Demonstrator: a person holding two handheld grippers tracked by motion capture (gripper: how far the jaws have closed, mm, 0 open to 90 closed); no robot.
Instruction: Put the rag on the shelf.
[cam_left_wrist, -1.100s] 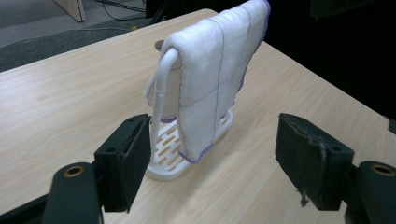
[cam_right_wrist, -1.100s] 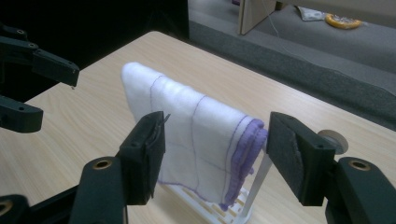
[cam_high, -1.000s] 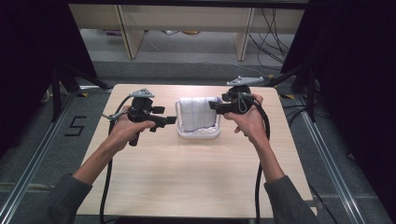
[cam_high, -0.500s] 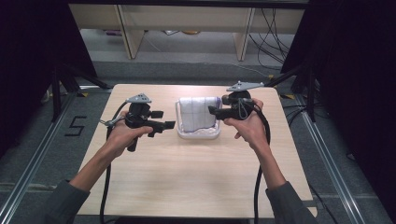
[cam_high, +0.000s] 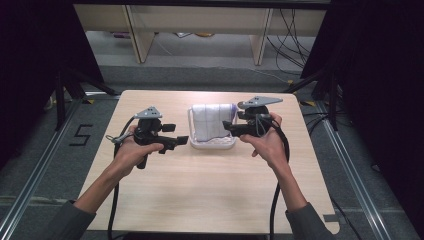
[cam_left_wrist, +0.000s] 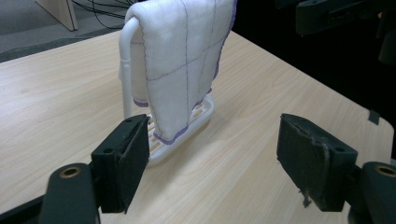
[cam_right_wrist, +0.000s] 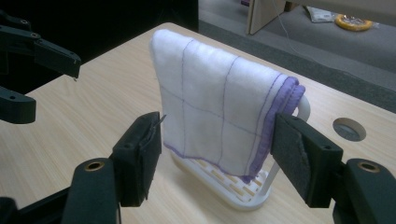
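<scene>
A white towel (cam_high: 212, 120) with thin purple grid lines and purple hems hangs folded over a white rack (cam_high: 212, 145) with a slatted base, at the table's far middle. My left gripper (cam_high: 182, 141) is just left of the rack, level and pointing at it, jaws open with nothing between them. In the left gripper view the towel (cam_left_wrist: 182, 60) and the rack's post (cam_left_wrist: 125, 70) stand a short way beyond the gripper (cam_left_wrist: 210, 158). My right gripper (cam_high: 226, 127) is at the towel's right edge, open. In the right gripper view the towel (cam_right_wrist: 219, 116) hangs just ahead of the gripper (cam_right_wrist: 217, 158), pads apart from it.
The light wooden table (cam_high: 200, 200) has bare room in front of the rack. A round cable hole (cam_right_wrist: 349, 129) lies behind the rack. Beyond the table are shelf legs (cam_high: 134, 30) and floor cables (cam_high: 295, 30). Dark curtains flank both sides.
The left gripper has drifted a little toward the table's near side and closer to the rack's base. The right gripper has kept nearly still beside the towel.
</scene>
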